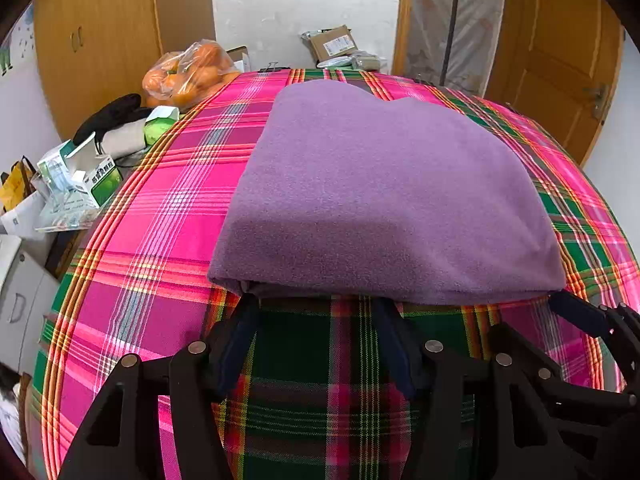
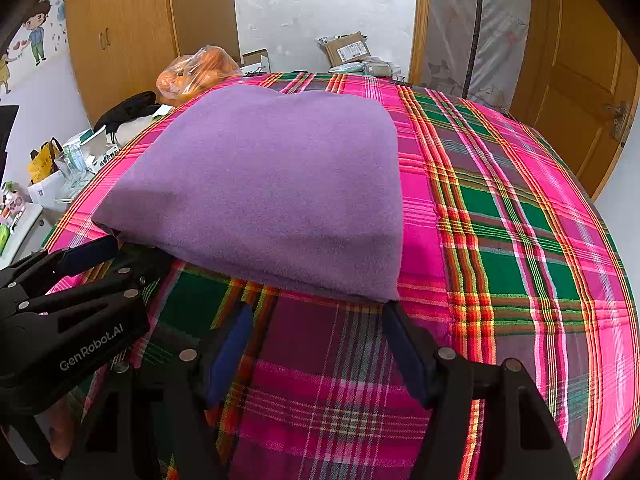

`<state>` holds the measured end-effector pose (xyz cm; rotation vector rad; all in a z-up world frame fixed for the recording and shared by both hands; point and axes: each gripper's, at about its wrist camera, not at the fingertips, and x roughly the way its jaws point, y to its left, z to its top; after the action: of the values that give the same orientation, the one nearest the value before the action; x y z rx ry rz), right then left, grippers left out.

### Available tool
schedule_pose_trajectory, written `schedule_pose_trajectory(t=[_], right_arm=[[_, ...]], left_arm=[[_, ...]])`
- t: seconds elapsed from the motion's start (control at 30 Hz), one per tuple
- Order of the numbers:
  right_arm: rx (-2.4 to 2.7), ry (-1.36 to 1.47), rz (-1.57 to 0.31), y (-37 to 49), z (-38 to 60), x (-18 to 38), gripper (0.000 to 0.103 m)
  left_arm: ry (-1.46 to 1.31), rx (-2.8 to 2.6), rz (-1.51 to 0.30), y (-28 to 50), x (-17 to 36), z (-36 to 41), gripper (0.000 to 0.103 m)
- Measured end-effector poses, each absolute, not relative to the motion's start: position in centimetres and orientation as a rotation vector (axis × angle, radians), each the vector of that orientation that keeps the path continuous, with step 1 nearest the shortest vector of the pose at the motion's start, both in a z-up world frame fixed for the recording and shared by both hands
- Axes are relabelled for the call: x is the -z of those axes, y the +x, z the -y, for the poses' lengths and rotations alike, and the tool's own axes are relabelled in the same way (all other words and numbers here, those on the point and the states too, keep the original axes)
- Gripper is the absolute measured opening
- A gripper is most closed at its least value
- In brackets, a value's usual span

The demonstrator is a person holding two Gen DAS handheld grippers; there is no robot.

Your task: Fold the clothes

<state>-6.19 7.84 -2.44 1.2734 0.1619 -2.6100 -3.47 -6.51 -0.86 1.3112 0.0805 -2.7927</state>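
while folded purple cloth (image 1: 384,200) lies flat on pink-green plaid cover (image 1: 160,208), both grippers sit at its near edge – left gripper (image 1: 316,300) jaws spread wide, fingertips touching near-left hem, gripping nothing; right gripper (image 2: 316,308) likewise spread at near-right corner – bag of oranges (image 1: 188,74) far left

Plaid-covered bed (image 2: 500,208) — folded purple garment (image 2: 272,184) flat on it, toward left side.
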Motion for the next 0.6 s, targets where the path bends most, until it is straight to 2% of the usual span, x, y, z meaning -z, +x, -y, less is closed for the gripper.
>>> schedule_pose_trajectory(t=[0.6], right_arm=[[2.61,1.273,-0.161,-6.1,-7.88,2.42,0.068]], left_arm=[[1.311,2.793,-0.081,-3.49,0.85,6.51,0.061]])
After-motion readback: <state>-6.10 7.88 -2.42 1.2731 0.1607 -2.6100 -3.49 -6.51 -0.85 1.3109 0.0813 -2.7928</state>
